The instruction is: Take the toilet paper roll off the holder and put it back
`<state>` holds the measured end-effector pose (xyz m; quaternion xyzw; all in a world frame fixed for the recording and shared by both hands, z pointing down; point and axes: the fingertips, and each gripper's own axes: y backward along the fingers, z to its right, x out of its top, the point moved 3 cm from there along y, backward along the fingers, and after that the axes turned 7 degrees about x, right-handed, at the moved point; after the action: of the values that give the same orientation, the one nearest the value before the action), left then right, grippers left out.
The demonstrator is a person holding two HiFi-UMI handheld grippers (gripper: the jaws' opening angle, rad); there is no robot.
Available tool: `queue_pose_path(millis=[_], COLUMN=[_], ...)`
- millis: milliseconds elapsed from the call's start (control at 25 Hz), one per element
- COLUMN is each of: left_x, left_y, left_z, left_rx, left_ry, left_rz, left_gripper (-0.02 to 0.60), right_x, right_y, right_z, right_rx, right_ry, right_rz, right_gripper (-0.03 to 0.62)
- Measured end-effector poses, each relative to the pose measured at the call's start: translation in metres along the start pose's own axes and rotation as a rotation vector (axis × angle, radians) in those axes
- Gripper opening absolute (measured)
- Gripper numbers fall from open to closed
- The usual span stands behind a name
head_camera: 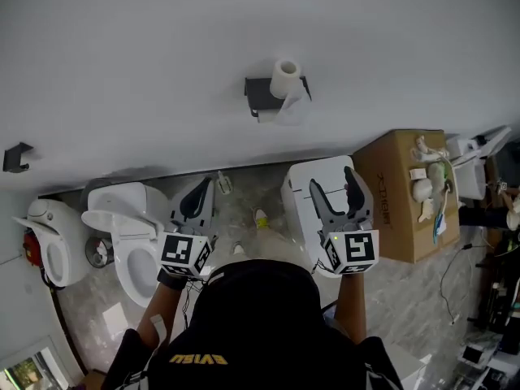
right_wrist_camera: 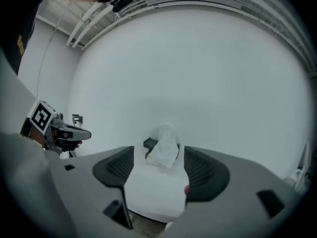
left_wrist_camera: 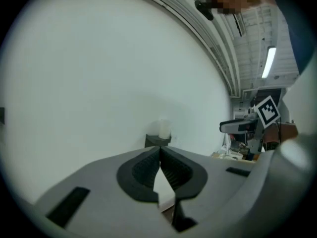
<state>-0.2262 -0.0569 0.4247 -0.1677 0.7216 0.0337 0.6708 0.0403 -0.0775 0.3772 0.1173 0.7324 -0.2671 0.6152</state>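
White toilet paper roll (head_camera: 285, 78) stood on its wall holder (head_camera: 262, 94), well apart from both jaw sets. The open, empty right hand-held gripper (head_camera: 331, 182) needed to square up to the roll body, not its loose sheet (head_camera: 291, 112); the left hand-held gripper (head_camera: 202, 187) was closed, empty. How the roll seated there was unclear

Grey left tongs (head_camera: 207, 185), right tongs (head_camera: 331, 179); black ribbed pads (right_wrist_camera: 203, 170); black-white marker cubes (head_camera: 184, 253); black shirt (head_camera: 260, 356), yellow lettering (head_camera: 199, 359).
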Motion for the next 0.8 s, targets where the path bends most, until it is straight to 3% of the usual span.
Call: queue_pose_path(millis=[120,200,400,800], left_x=[-0.004,0.003,0.026,0.042], left_y=[-0.021,-0.041,-0.089,-0.135], left_z=[-0.002,0.007,0.024,0.038], left_rx=[0.019,0.021,0.033,0.122], left_ry=[-0.004,-0.027,-0.187,-0.197], left_rz=[-0.070,-0.063,-0.050,-0.080], left_gripper=[0.011,0.011,0.011,0.011], right_x=[0.007,0.011,0.000,0.002], right_y=[-0.032,-0.051,-0.095,-0.149], right_z=[0.011,0.026,0.051,0.077], right_rx=[0.056,0.090,0.153,0.270], right_ry=[0.016,0.027,-0.023,-0.009], right_rz=[0.030,0.048,0.049,0.091], right_gripper=[0.318,0.318,0.318,0.318])
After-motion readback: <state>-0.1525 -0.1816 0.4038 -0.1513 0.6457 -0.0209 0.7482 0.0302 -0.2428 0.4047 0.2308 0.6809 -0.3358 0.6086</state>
